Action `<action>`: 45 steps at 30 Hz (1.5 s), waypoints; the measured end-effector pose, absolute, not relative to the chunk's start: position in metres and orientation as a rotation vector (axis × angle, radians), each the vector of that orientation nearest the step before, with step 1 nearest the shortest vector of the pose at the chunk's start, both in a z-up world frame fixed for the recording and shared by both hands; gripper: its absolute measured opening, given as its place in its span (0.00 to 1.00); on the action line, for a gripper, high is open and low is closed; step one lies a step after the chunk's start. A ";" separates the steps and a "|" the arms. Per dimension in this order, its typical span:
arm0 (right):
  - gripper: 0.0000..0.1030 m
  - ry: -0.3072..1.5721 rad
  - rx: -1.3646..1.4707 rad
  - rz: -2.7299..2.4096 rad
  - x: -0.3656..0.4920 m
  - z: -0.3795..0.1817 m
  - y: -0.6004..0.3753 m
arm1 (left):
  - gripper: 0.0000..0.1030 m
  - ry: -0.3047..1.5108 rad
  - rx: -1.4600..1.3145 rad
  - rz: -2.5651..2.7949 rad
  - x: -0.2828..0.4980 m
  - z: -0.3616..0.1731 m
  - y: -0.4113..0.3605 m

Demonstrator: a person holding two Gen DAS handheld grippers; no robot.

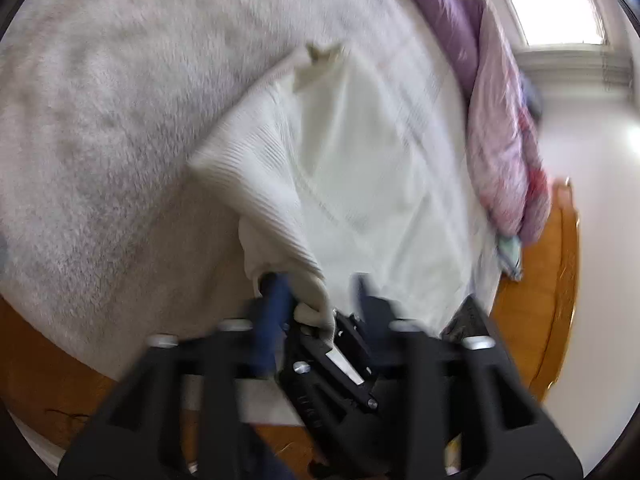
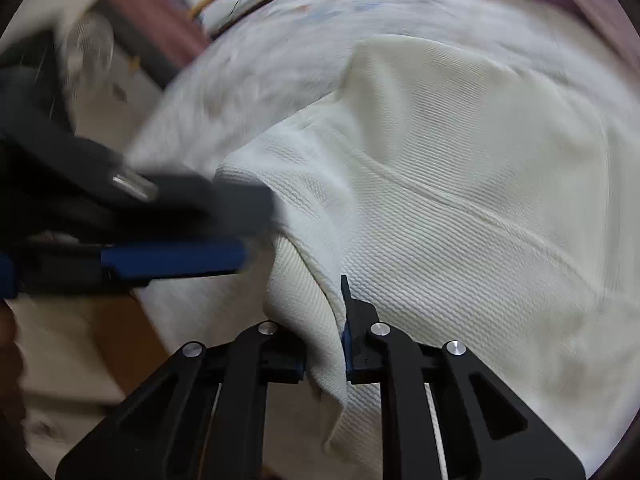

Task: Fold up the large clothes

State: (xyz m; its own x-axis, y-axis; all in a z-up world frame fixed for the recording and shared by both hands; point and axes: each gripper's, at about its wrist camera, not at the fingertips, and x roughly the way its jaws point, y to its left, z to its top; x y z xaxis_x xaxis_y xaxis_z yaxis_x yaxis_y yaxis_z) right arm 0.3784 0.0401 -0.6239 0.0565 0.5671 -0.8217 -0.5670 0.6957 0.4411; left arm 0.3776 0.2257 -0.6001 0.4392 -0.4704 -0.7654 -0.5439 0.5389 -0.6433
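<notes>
A cream ribbed knit garment (image 1: 352,168) lies on a fluffy white blanket (image 1: 120,100) on the bed. It fills most of the right wrist view (image 2: 460,200). My left gripper (image 1: 316,296) stands open at the garment's near edge, with a fold of cloth hanging between its blue fingers (image 1: 272,300). It also shows at the left of the right wrist view (image 2: 256,228), open beside the cloth. My right gripper (image 2: 324,344) is shut on a bunched fold of the garment's edge. The right gripper shows in the left wrist view (image 1: 336,344), blurred.
A purple and pink quilt (image 1: 496,128) is bunched along the far side of the bed. The orange wooden bed frame (image 1: 540,280) rims the mattress. A window (image 1: 560,16) is beyond. A fan (image 2: 86,52) and pink furniture (image 2: 160,12) stand off the bed.
</notes>
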 end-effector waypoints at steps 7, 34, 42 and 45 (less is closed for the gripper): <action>0.11 1.258 0.460 0.743 0.407 -0.592 -0.046 | 0.63 1.084 -0.987 0.300 0.383 -0.578 0.221; 0.25 1.263 1.098 0.104 0.379 -0.671 -0.353 | 0.73 1.291 -0.633 -0.028 0.496 -0.630 -0.010; 0.52 1.328 1.016 0.126 0.395 -0.682 -0.379 | 0.77 1.375 -0.715 0.003 0.450 -0.659 0.027; 0.54 1.366 1.034 0.160 0.405 -0.696 -0.377 | 0.76 1.394 -0.711 -0.024 0.444 -0.672 0.023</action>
State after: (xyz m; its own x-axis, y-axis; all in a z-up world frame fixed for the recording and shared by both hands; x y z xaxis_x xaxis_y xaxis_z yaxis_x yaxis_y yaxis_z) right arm 0.4048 -0.3771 -0.6956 0.2659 0.6405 -0.7204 0.4561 0.5748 0.6794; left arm 0.4441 0.0233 -0.6718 0.2106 -0.4178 -0.8838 -0.3875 0.7943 -0.4679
